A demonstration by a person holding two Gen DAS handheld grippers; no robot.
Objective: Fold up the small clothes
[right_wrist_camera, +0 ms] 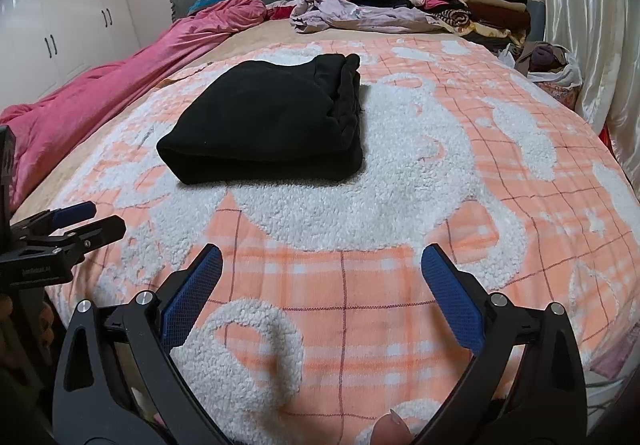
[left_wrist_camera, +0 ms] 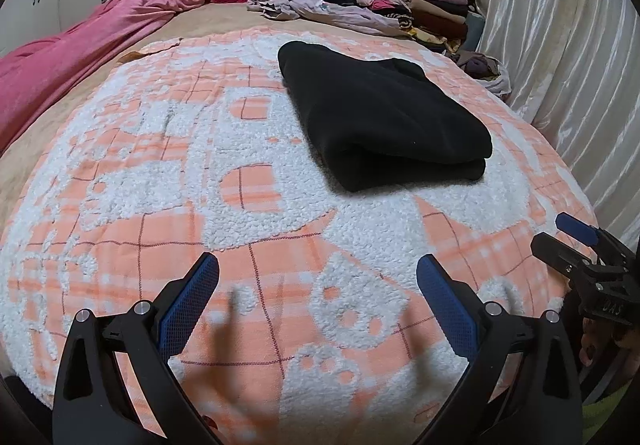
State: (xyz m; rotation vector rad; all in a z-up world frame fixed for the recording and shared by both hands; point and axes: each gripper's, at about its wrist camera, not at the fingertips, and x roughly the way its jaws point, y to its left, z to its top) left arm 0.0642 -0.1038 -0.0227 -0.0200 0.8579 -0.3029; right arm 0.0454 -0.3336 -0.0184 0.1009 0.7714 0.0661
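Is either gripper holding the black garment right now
No, the folded black garment lies alone on the blanket, with the left gripper open and empty, well short of it.

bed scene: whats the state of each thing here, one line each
black garment: folded, lying flat on the blanket, not held
left gripper: open, empty, above the blanket
right gripper: open, empty, above the blanket
blanket: spread flat over the bed
lilac clothes: crumpled, unfolded
clothes stack: folded, piled by the curtain
pink duvet: bunched along the bed's side
wardrobe doors: closed
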